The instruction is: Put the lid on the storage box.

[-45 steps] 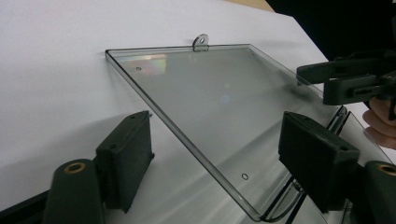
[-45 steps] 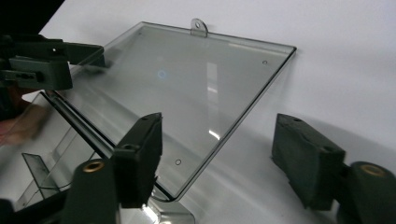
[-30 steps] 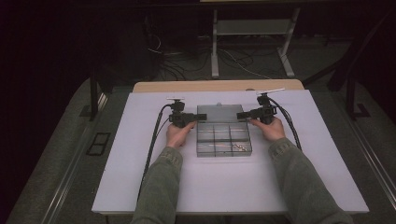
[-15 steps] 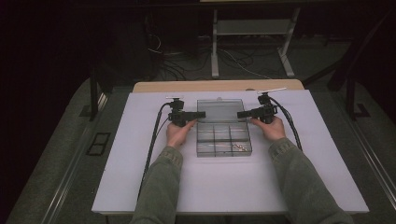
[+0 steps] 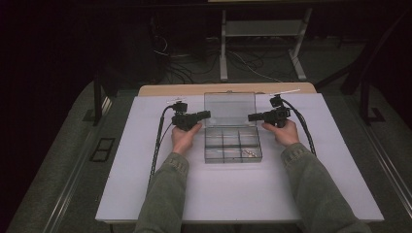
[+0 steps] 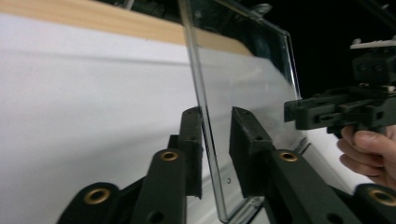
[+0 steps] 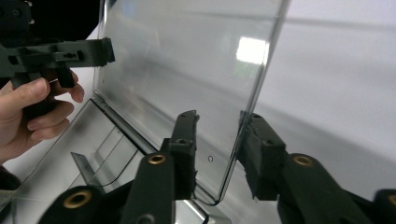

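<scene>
A clear plastic compartment box (image 5: 232, 144) lies mid-table with its lid (image 5: 229, 109) swung up. My left gripper (image 5: 208, 114) is at the lid's left edge and my right gripper (image 5: 250, 117) at its right edge. In the left gripper view, the left gripper (image 6: 217, 116) is open, its jaws straddling the lid's edge (image 6: 201, 93) with gaps on both sides. The right gripper (image 7: 219, 119) likewise stands open astride the lid (image 7: 187, 60), above the box's base (image 7: 107, 140). Small metal parts (image 5: 248, 153) lie in a front right compartment.
The box rests on a white board (image 5: 145, 184) laid over a wooden table (image 5: 170, 90). Cables (image 5: 158, 141) trail from both grippers along the board. Beyond the table are a dark floor, loose wires and a metal stand (image 5: 223, 53).
The lid has swung up further, and both grippers have moved slightly up and away from me with it.
</scene>
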A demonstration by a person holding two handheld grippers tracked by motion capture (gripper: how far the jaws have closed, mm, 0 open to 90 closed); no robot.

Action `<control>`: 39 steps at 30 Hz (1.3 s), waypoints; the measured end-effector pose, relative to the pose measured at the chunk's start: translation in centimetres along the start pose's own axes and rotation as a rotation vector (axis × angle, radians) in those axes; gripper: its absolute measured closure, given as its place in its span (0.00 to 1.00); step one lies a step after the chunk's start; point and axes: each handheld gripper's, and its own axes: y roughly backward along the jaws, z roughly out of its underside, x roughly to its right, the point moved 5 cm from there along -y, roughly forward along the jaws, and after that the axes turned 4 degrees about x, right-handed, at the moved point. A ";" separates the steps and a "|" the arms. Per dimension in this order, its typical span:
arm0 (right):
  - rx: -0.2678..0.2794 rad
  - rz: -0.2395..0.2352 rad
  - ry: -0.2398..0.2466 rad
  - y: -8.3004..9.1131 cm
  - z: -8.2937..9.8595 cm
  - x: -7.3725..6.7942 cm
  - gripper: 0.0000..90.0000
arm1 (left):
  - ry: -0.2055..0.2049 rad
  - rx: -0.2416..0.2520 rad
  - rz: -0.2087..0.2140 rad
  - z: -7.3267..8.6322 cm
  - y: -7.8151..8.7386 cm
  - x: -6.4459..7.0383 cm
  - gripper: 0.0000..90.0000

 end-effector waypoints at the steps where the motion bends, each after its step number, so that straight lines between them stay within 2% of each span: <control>1: -0.002 -0.001 0.005 0.1 0.0 -0.1 0.77 | 0.001 0.005 0.005 -0.1 0.1 0.1 0.85; 6: 0.005 -0.004 0.034 0.7 -0.1 -0.4 0.80 | -0.025 0.010 0.007 -0.2 0.6 0.6 0.88; 12: 0.013 0.003 0.058 0.8 0.0 -0.6 0.80 | -0.026 0.011 0.005 -0.2 0.6 0.7 0.88; 19: 0.019 0.017 0.089 0.8 0.0 -0.6 0.81 | -0.007 0.007 0.000 -0.2 0.5 0.5 0.87; 23: 0.021 0.009 0.082 0.8 0.0 -0.5 0.82 | 0.005 0.028 0.015 -0.3 0.4 0.2 0.82; 26: 0.019 0.011 0.088 0.8 0.0 -0.5 0.82 | 0.030 0.040 0.022 -0.4 0.0 -0.1 0.79; 29: 0.020 0.009 0.085 0.8 0.0 -0.4 0.81 | 0.035 0.064 0.024 -0.9 -0.2 -0.1 0.78; 33: 0.020 0.005 0.087 0.8 0.1 -0.4 0.81 | 0.064 0.090 0.041 -2.2 -0.3 -0.2 0.76; 36: 0.021 0.009 0.091 0.7 0.0 -0.4 0.81 | 0.060 0.099 0.038 -3.0 -0.5 -0.2 0.76; 39: 0.020 0.010 0.102 0.8 0.0 -0.4 0.82 | 0.061 0.115 0.052 -3.6 -0.6 0.2 0.77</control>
